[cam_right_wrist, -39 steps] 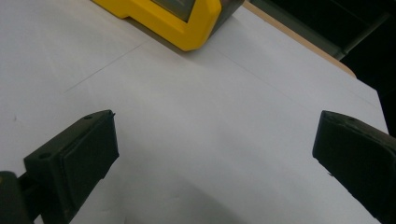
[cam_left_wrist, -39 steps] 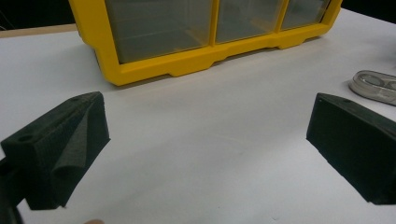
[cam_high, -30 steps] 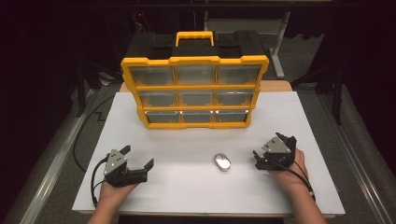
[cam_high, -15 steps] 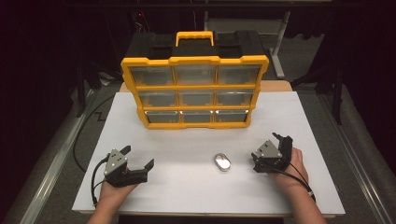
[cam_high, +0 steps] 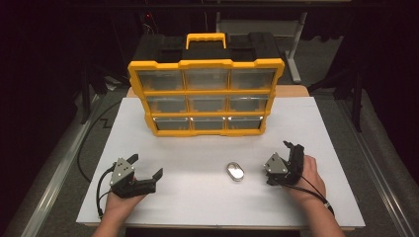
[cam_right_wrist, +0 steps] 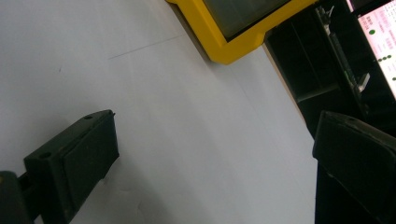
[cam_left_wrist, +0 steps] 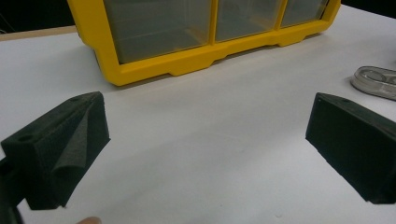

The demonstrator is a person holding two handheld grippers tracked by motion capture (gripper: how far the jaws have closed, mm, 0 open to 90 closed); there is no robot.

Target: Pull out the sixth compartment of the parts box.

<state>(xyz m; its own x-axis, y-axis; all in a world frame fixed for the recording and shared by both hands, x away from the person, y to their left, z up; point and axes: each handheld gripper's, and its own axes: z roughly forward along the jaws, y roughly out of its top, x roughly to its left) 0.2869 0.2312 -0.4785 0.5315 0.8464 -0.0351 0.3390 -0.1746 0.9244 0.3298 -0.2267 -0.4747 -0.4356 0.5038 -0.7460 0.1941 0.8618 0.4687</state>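
The right gripper (cam_high: 290, 157), jaws spread, is rolling onto its side and edging toward the clear oval case (cam_high: 235, 171), apparently preparing a grasp

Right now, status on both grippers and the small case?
Left gripper open, empty. Right gripper open, empty, beside the case, not touching. Nothing between them; drawer cabinet stands farther back.

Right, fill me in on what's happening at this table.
A person sits at a white table with a two-jaw tool in each hand. Both tools are open and empty. The right tool is tilted on its side close to a small clear oval case lying flat on the table, apart from it. The left tool rests near the front left. A yellow drawer cabinet stands upright at the back with its drawers shut. Nothing has been picked up yet.
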